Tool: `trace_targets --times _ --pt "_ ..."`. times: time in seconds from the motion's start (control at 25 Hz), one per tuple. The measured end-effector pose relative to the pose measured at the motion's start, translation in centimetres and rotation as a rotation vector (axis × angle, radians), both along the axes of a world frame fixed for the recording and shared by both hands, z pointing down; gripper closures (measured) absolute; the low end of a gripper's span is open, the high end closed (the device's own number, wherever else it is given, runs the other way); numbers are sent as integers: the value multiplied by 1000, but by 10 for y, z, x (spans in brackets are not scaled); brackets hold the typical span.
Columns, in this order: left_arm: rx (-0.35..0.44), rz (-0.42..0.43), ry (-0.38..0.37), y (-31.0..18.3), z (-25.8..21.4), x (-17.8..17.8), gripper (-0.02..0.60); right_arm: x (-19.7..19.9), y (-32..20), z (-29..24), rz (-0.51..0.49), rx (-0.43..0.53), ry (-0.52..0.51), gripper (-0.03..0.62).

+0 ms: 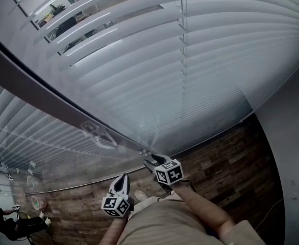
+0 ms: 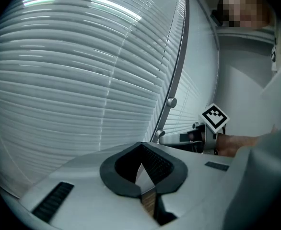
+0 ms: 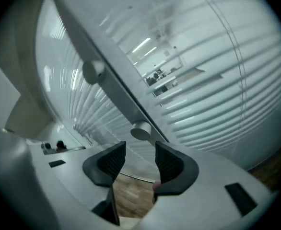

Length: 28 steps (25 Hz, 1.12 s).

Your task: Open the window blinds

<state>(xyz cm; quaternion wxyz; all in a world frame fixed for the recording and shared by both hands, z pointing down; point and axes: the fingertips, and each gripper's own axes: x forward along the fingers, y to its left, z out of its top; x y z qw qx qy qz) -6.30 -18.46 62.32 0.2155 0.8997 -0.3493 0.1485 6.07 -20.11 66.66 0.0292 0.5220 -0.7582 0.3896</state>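
White slatted blinds hang behind glass on both sides of a grey window bar, their slats mostly flat and overlapping. Two round knobs sit on that bar, one low and one higher. My right gripper is at the bar's lower end and stands open. In the right gripper view its jaws frame the low knob just beyond them, with nothing between the pads. My left gripper hangs lower and nearer, shut and empty, and sees the right gripper by the knobs.
A ladder cord runs down the right blind. Dark wooden flooring lies below the window. A plain grey wall closes the right side. My trouser leg fills the bottom of the head view.
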Motion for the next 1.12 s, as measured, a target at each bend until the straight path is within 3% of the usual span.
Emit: trace_targets --times 0.04,0.2,0.28,0.4,0.6,0.68,0.8,0.84,1.0,1.12 --pt "1 2 1 0 0 1 569 1 -2 -3 22 -6 -80 414" --pt "3 3 -2 0 0 0 569 3 -11 -4 50 -11 -116 421" --pt "3 2 -2 0 -1 0 569 3 -14 -4 73 -30 -200 456" --pt "1 -3 -2 -2 0 -2 569 4 -13 -7 107 -37 -328 456" --pt "2 -11 -3 -6 1 -4 569 5 -16 -9 127 -79 -423 457" --pt "2 -11 -1 -6 0 -3 569 7 -15 -9 106 -91 -300 461" --pt "3 -15 -1 -9 -1 -2 569 8 -16 -8 26 -54 124 462" --pt "3 -16 -1 -10 -2 -2 569 7 -16 -8 9 -50 208 462" --pt "7 -20 1 -10 -5 2 569 8 -14 -11 -50 -80 332 464" --pt "11 -20 2 -11 -1 2 569 7 -16 -5 -52 -80 300 464"
